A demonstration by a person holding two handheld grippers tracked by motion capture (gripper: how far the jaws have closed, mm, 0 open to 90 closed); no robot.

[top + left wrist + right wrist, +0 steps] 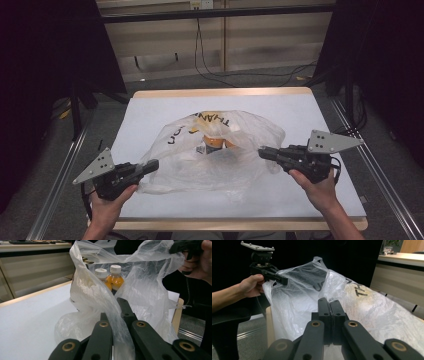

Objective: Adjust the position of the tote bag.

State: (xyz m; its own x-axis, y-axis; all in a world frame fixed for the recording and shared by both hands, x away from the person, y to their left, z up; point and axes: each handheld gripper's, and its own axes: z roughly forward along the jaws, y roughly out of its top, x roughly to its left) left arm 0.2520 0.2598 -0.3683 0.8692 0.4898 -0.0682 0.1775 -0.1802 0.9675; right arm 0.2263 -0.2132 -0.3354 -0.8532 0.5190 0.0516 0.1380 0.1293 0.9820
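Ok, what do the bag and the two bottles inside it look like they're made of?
Bag: thin plastic film, clear to milky and glossy; it crinkles, shows the contents through it, and carries black print.
Bottles: probably clear plastic, since the orange liquid shows through the wall, though glass can't be ruled out. Their white caps look like matte plastic.

Bag print, high view: black capitals "THANK" on the clear plastic bag (210, 145), seen upside down.
Bag print, right gripper view: "TH", rest lost in folds.
Second line on bag: "UO" or similar, not surely legible.
Bottle (115, 280) labels: too small to read.
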